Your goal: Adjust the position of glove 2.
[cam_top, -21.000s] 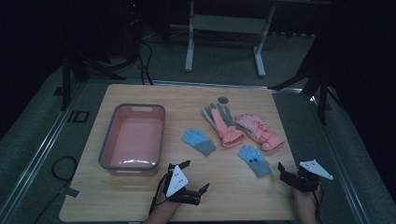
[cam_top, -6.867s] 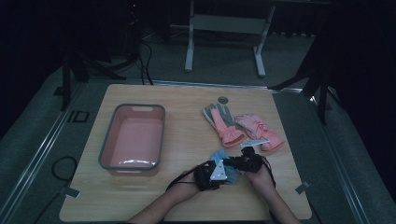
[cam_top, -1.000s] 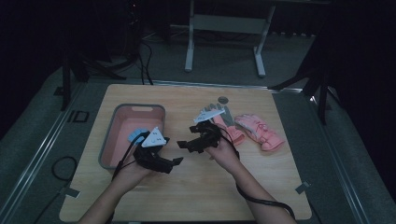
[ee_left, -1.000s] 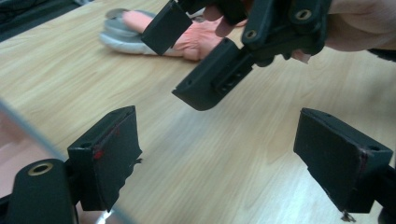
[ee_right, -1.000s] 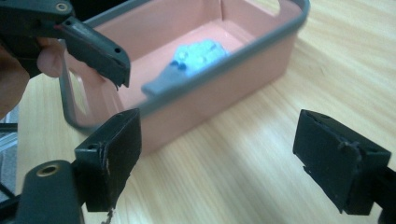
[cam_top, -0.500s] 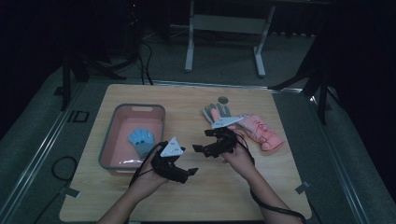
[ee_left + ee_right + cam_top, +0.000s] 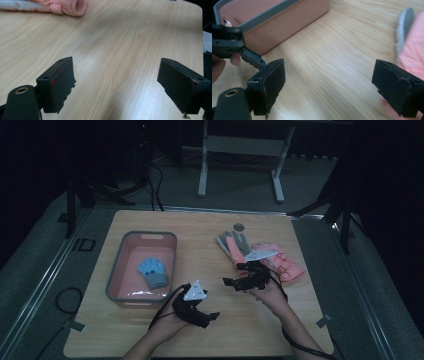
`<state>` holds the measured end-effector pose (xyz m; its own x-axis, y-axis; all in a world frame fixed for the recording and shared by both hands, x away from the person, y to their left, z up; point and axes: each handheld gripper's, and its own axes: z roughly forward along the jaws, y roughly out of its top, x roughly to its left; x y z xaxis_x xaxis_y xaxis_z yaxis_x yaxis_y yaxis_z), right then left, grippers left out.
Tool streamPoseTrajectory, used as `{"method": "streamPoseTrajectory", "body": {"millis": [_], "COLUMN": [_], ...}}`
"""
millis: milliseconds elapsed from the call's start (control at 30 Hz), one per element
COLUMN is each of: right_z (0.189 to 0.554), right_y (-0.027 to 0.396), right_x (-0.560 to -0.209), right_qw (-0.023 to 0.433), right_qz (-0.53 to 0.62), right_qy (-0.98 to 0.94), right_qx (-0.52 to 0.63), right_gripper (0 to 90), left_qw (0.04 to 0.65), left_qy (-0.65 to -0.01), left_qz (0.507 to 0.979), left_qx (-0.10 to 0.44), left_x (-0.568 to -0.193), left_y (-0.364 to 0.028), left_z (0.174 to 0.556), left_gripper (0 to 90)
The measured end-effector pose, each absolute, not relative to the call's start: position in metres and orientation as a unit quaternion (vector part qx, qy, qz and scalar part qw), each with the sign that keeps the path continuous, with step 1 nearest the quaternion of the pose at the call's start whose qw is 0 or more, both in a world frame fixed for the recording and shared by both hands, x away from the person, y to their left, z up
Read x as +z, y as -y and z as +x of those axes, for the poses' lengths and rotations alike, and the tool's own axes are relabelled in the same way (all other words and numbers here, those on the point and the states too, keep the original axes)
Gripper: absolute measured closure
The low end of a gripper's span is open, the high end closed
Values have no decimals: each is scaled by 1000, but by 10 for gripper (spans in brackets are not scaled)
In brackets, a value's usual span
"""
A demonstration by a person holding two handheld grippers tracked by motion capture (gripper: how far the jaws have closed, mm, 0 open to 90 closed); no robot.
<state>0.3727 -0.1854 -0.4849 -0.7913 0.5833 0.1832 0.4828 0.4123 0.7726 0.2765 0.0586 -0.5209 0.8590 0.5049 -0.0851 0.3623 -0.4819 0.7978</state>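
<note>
A pair of blue gloves lies inside the pink bin with a grey rim on the left of the wooden table. Two pink and grey gloves lie at the right. My left gripper hovers open and empty near the front, just right of the bin. In its own view the left gripper faces bare wood, with a pink glove far off. My right gripper is open and empty beside the pink gloves. In its own view the right gripper has the bin ahead and a pink glove at its right.
A small round grey disc sits near the table's far edge. Bare wood lies between the bin and the pink gloves. The left gripper shows at the left of the right gripper view. Cables trail from both grippers toward the front edge.
The blue gloves now lie in the bin, released by my left gripper, which has drawn back toward the front and right. My right gripper has shifted right, closer to the pink gloves.
</note>
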Motion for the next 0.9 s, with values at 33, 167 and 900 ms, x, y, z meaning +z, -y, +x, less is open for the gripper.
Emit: {"method": "streamPoseTrajectory", "body": {"millis": [33, 167, 900], "right_z": [374, 381, 461], "right_y": [189, 205, 243], "right_x": [-486, -488, -487], "right_qw": [60, 86, 149], "right_qz": [321, 322, 410], "right_qy": [-837, -834, -810], "right_qx": [440, 441, 392], "right_gripper": [154, 268, 627], "left_qw": [442, 441, 407], "left_qy": [-252, -246, -200], "left_qz": [857, 861, 890], "left_qx": [82, 53, 39], "left_x": [-524, -535, -560], "left_y": [-58, -56, -46], "left_z": [276, 277, 260], "left_gripper": [144, 144, 16]}}
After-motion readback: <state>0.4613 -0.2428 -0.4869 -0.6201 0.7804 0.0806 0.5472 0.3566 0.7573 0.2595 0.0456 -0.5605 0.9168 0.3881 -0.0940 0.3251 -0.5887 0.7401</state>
